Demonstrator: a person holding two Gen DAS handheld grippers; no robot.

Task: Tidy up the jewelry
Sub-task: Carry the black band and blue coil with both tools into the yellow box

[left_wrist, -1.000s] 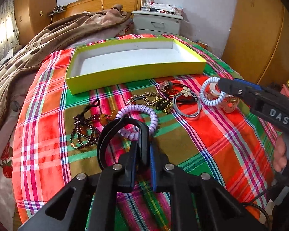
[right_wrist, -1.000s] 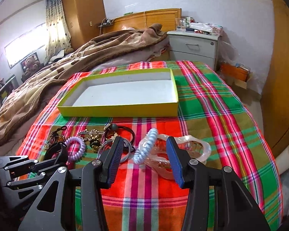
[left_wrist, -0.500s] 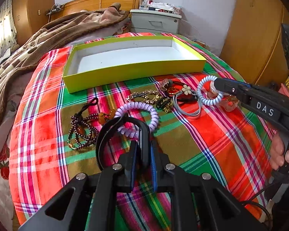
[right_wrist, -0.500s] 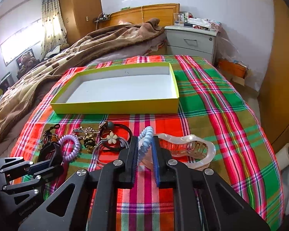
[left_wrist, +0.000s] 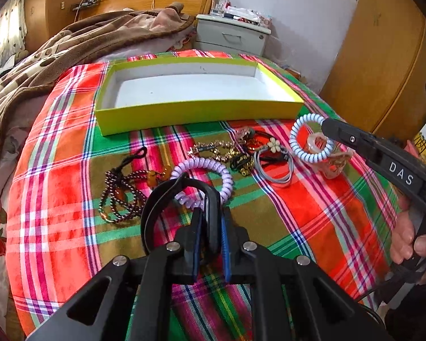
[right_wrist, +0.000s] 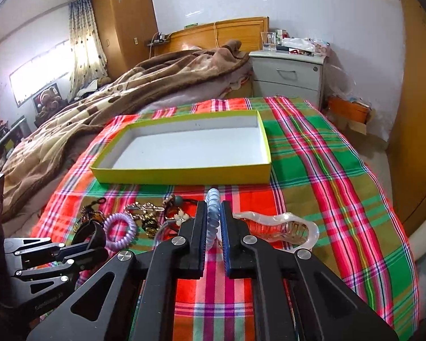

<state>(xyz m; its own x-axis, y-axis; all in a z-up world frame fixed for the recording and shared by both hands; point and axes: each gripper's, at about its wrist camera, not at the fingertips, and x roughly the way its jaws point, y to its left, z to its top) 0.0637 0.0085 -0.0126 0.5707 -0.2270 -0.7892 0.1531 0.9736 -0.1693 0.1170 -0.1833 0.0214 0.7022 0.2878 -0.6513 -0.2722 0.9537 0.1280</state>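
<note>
Plaid cloth point(right_wrist: 312, 170): red, green and pink checks cover the bed where the jewelry lies.
Box point(left_wrist: 201, 112): yellow-walled, white inside, nothing in it, at the far side of the cloth beyond the jewelry.
Left gripper point(left_wrist: 210, 218): fingers clamped on a black headband point(left_wrist: 153, 204), which arcs up and to the left from the pads.
Right gripper point(right_wrist: 213, 213): fingers clenched on a pale blue coil hair tie point(left_wrist: 311, 137), the ring held edge-on between the pads.
Purple coil tie point(left_wrist: 203, 179): on the cloth, just behind the headband.
Bead strand point(left_wrist: 119, 190): dark beads with a black cord, left of the purple tie.
Middle heap: gold chain point(left_wrist: 215, 153), grey bands and a flower hair tie point(left_wrist: 274, 143), tangled together.
Clear hair claw point(right_wrist: 281, 227): on the cloth just beside the right gripper.
Background: brown blanket point(right_wrist: 99, 113) and a grey nightstand point(right_wrist: 288, 74).
</note>
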